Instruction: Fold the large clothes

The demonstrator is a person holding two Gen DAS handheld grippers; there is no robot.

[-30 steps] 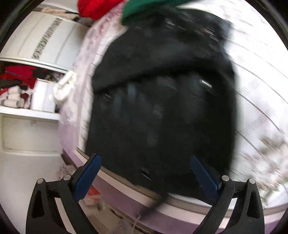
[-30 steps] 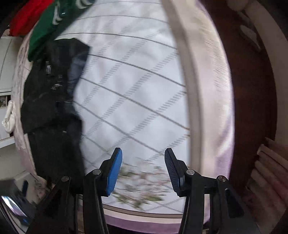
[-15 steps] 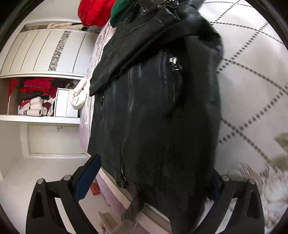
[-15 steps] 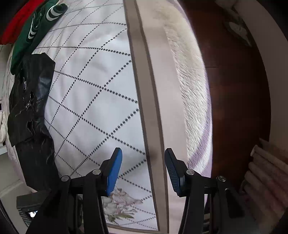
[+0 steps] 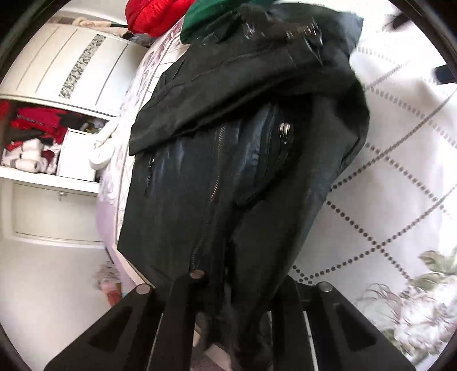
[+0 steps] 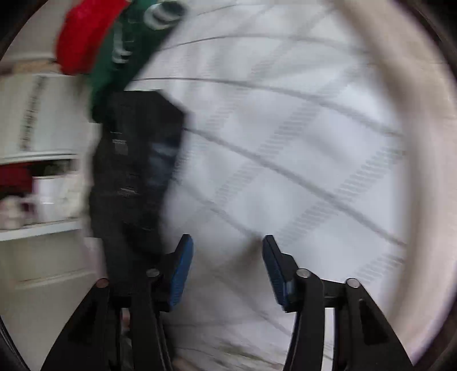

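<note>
A black leather jacket [image 5: 217, 177] with silver zips lies along the left side of the bed, its upper part folded down over the body. My left gripper [image 5: 237, 288] is shut on the jacket's near hem, and bunched leather hides its pads. In the blurred right wrist view the same jacket [image 6: 137, 171] shows at the left. My right gripper [image 6: 227, 251] hovers over the white quilt just right of the jacket; its jaws are opening and nothing is between the blue pads.
The white quilt [image 5: 400, 171] with dotted diamond lines covers the bed. A red garment [image 5: 154, 14] and a green garment [image 5: 205, 20] lie at the bed's far end. White wardrobe shelves [image 5: 42, 159] with clothes stand on the left, past the bed edge.
My left gripper dropped onto the jacket's near hem and went from wide open to shut on it. The right gripper swung left toward the jacket, sank, and spread its jaws wider.
</note>
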